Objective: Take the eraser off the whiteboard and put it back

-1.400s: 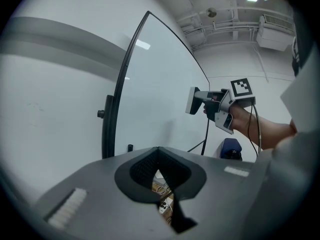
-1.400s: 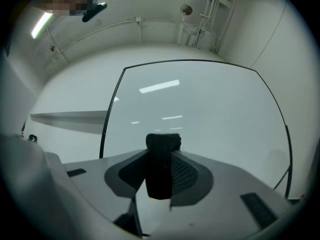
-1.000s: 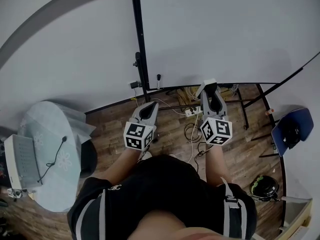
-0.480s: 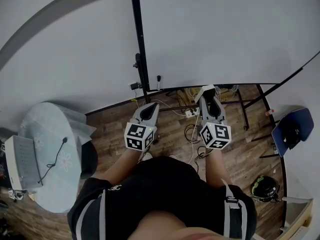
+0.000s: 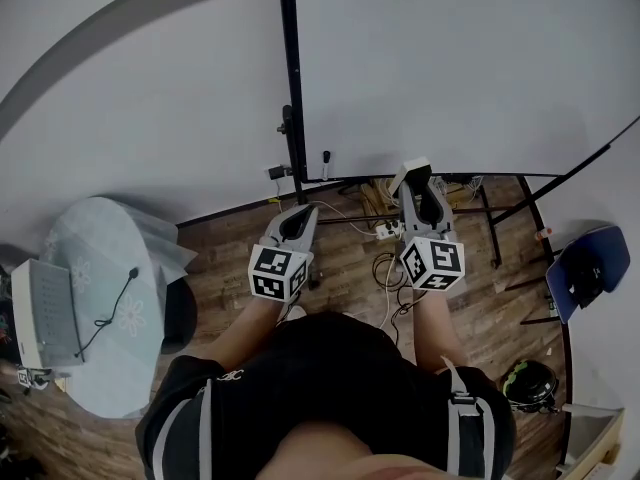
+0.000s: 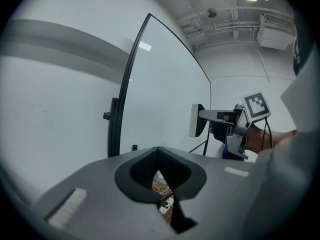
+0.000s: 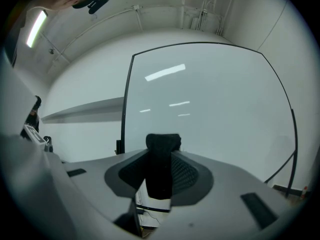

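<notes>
Eraser [image 7: 162, 159] is clamped betw. the right gripper's [image 7: 161, 181] 2 jaws, level, near the whiteboard [image 7: 215, 109]; contact w/ board unclear. Left gripper [image 6: 159, 170]: jaws closed together, empty.

The person holds both bare forearms out ahead of the body, side by side, one gripper in each hand. The left grey two-jaw gripper [image 5: 297, 218] points forward, its black-and-white marker cube [image 5: 275, 272] sitting nearest the wrist, and its jaws are pressed together with nothing between them. The right grey two-jaw gripper [image 5: 418, 181] reaches a little further forward, with its jaws part-way apart and clamped on a dark block eraser with a white face [image 5: 409, 169].
</notes>
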Demonstrator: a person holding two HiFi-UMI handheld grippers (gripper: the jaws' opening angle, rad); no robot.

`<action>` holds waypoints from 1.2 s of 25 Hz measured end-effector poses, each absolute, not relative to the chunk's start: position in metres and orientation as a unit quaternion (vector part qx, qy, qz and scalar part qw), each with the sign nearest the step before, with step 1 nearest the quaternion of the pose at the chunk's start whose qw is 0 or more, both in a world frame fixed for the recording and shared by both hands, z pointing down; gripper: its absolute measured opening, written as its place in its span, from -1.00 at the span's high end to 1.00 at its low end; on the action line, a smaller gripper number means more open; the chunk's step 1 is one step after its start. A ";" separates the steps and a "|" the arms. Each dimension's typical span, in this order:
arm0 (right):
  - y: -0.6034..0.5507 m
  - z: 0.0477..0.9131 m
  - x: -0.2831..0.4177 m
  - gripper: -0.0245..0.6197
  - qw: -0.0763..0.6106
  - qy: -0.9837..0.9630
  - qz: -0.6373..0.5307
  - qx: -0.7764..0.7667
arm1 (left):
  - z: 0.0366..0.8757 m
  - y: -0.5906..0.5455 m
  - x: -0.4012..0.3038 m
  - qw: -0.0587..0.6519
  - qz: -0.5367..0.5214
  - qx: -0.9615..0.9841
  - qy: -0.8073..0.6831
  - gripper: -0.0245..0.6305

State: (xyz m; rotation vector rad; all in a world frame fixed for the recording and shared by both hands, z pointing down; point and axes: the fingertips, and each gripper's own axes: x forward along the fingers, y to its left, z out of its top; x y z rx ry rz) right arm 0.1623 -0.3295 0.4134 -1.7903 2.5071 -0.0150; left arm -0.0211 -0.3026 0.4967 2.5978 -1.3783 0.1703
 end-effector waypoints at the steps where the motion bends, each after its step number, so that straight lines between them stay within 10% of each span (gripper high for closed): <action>1: -0.330 0.408 0.159 0.52 0.034 0.816 0.000 -0.578 | 0.496 -0.302 -0.023 0.098 0.057 0.877 -0.468 0.91; 30: -0.421 0.295 0.070 0.51 0.066 0.796 0.055 -0.600 | 0.497 -0.276 -0.098 0.102 0.039 0.832 -0.545 0.91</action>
